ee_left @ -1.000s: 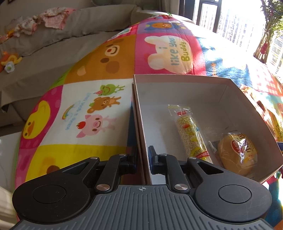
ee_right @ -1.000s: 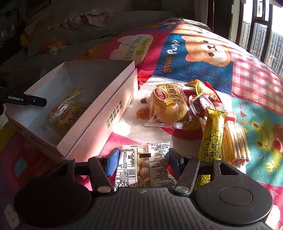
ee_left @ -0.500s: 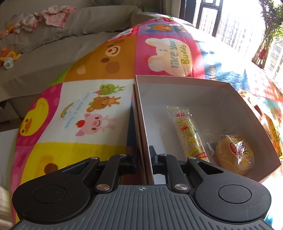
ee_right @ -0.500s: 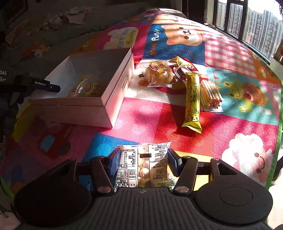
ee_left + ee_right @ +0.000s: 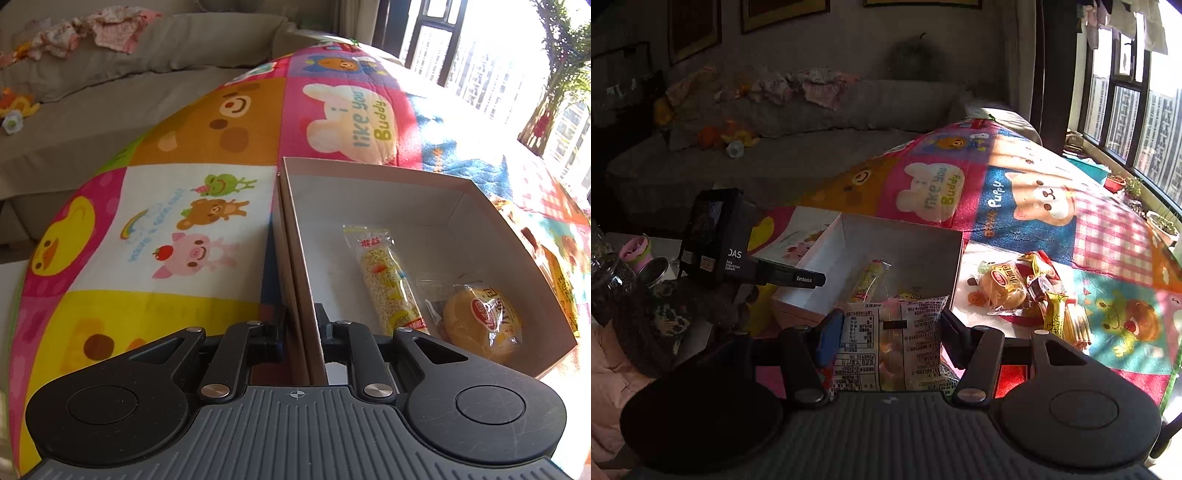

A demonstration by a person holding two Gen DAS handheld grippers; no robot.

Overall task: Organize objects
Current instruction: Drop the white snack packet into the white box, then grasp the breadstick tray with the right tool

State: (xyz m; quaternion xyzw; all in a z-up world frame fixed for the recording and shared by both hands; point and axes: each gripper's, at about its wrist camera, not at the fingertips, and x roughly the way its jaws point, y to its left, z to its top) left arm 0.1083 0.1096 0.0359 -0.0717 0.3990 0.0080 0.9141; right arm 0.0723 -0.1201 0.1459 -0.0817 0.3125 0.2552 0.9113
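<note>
the right gripper (image 5: 890,325), clenched on the snack packet (image 5: 890,347), has lifted it from beside the box (image 5: 476,236) to above its near edge, ready to drop in, while the left gripper (image 5: 301,325) pinches the box wall.

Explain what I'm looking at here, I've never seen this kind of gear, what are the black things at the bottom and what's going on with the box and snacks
The black parts are two handheld grippers, each carrying a camera that looks along its fingers. No robot arm: a person holds them.

The left view shows the left gripper clamped on the near wall of a white box. Inside lie a long snack bar and a wrapped bun.

The right view shows the right gripper shut on a snack packet, held up near the box. More snacks lie on the cartoon mat beside the box, probably to be boxed next.
</note>
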